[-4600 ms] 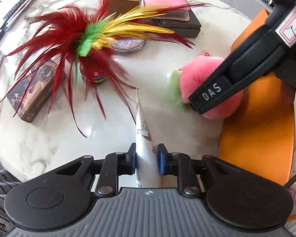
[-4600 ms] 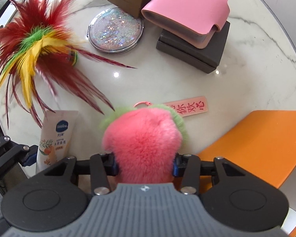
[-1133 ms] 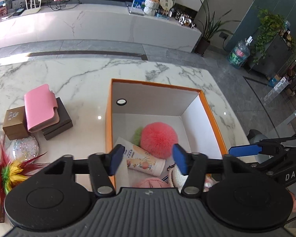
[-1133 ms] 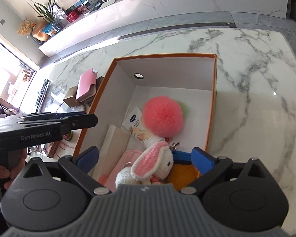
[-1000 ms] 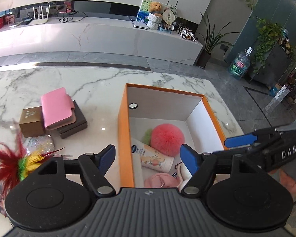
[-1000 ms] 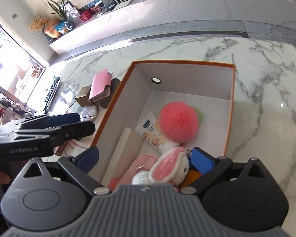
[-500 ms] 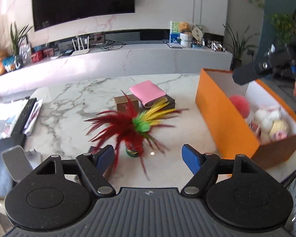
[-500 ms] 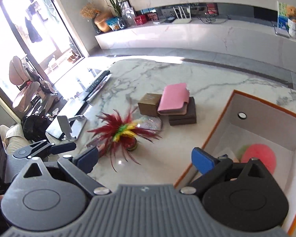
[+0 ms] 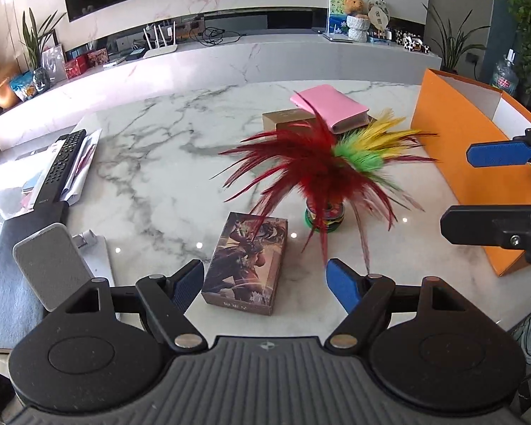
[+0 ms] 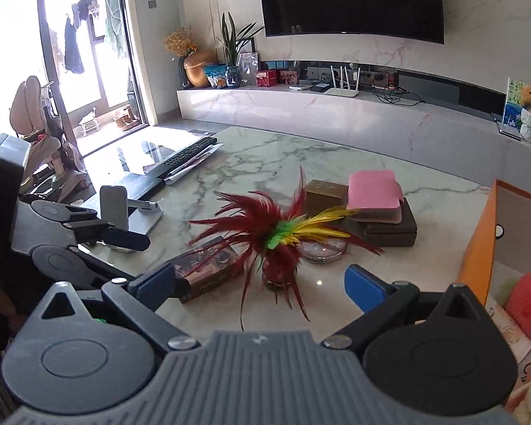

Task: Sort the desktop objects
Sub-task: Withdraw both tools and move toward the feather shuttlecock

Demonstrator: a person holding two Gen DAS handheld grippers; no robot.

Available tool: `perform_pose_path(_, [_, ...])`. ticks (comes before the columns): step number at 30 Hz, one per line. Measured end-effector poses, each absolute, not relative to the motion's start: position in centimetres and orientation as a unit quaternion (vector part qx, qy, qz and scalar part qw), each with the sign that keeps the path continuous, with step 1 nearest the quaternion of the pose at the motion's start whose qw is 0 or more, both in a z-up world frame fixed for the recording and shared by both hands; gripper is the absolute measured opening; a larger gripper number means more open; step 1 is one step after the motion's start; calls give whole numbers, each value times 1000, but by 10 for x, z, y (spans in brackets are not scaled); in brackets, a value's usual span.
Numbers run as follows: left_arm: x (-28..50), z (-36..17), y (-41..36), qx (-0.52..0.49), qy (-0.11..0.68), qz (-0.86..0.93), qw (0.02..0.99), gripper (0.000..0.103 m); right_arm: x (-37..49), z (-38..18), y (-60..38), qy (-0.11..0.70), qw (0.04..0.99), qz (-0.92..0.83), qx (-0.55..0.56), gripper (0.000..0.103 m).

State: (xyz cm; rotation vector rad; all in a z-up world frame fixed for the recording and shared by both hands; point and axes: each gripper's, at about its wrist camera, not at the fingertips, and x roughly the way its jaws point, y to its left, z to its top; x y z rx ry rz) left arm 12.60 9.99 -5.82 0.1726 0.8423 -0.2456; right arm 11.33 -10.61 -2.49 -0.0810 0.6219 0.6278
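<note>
A red, green and yellow feather shuttlecock point(image 9: 327, 173) point(image 10: 278, 244) stands on the marble table. A picture card box point(image 9: 246, 262) point(image 10: 207, 269) lies near the front edge, between the spread fingers of my left gripper point(image 9: 265, 283), which is open and holds nothing. My right gripper point(image 10: 260, 283) is open and empty too, in front of the shuttlecock. Behind it are a round glitter mirror point(image 10: 324, 248), a brown box point(image 9: 283, 120), and a pink wallet point(image 9: 331, 111) point(image 10: 375, 194) on a dark box point(image 10: 389, 228). The orange box point(image 9: 456, 156) point(image 10: 478, 248) stands at the right.
Inside the orange box I see a pink pompom point(image 10: 529, 306) and a tube. A remote control point(image 9: 62, 163), papers and a phone on a stand point(image 9: 51, 271) sit at the table's left side. A long marble TV counter runs behind the table.
Both grippers have swung left, away from above the orange box, and sunk toward the table. The card box now lies between the left fingers; the shuttlecock fills the right view's middle.
</note>
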Motion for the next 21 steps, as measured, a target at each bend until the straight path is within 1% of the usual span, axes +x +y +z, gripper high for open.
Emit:
perform_pose_path(9, [147, -70, 105, 65, 444, -136, 883, 90, 150, -54, -95, 362, 898, 249, 26, 102])
perform_pose_path(13, [154, -80, 106, 76, 462, -137, 873, 90, 162, -63, -85, 363, 900, 239, 40, 102])
perform_pose_path(18, [166, -86, 116, 54, 465, -120, 876, 90, 172, -75, -70, 368, 900, 230, 38, 102])
perform_pose_path(21, [173, -90, 113, 62, 471, -120, 872, 90, 178, -82, -62, 370, 901, 223, 35, 102])
